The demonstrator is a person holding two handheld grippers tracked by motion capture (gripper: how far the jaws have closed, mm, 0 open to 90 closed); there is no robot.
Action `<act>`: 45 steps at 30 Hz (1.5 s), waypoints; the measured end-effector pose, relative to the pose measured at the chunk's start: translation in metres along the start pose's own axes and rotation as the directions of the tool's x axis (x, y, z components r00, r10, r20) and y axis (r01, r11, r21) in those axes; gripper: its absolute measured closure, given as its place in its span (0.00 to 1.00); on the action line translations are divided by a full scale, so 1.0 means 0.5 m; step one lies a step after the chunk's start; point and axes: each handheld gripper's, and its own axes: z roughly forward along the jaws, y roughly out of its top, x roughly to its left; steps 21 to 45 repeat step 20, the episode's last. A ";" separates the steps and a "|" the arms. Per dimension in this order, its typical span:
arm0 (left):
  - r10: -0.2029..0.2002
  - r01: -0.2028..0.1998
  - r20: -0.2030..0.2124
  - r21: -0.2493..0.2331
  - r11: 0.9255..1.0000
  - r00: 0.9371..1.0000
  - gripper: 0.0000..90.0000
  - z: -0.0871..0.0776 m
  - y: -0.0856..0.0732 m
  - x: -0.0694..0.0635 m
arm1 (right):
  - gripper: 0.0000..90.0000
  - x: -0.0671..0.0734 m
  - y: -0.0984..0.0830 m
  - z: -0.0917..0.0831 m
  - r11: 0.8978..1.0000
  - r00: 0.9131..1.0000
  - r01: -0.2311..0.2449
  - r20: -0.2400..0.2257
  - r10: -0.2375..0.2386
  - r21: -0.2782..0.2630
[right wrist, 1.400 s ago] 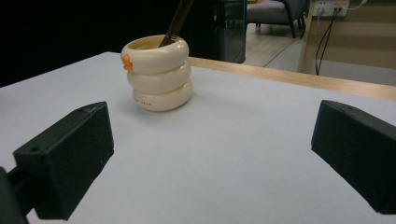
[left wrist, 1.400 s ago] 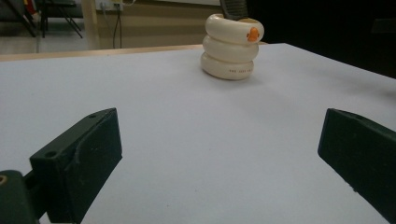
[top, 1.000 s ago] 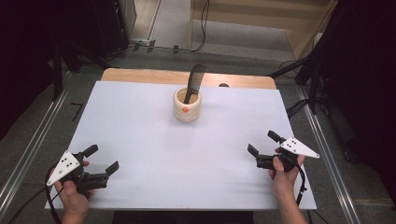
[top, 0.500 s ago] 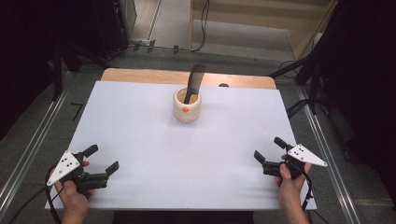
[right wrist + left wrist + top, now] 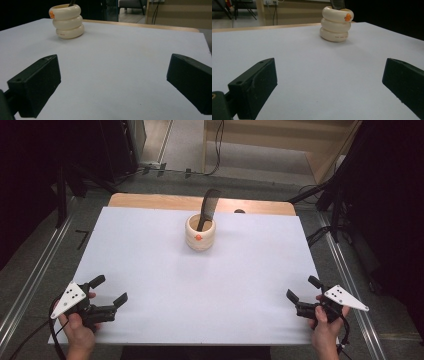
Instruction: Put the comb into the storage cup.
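High view: white worktop (image 5: 200,285). Cream ribbed cup (image 5: 200,233) near the far edge at centre, a dark comb (image 5: 208,208) standing tilted in it. Left claw (image 5: 107,290) at the near-left corner, right claw (image 5: 305,289) near the near-right edge; both spread wide, holding nothing. Bare surface lies between them and the cup.

Left gripper view: cup (image 5: 336,24) well ahead, jaws wide apart.

Right gripper view: cup (image 5: 67,21) far left; its dark contents are cropped, probably the comb.
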 end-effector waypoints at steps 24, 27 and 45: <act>-0.015 0.015 -0.008 0.011 1.000 1.000 0.00 0.001 0.000 0.002 | 0.00 -0.032 -0.032 -0.047 1.000 1.000 0.005 0.021 -0.005 0.019; -0.015 0.015 -0.008 0.011 1.000 1.000 0.00 0.001 0.000 0.002 | 0.00 -0.032 -0.032 -0.047 1.000 1.000 0.005 0.021 -0.005 0.019; -0.015 0.015 -0.008 0.011 1.000 1.000 0.00 0.001 0.000 0.002 | 0.00 -0.032 -0.032 -0.047 1.000 1.000 0.005 0.021 -0.005 0.019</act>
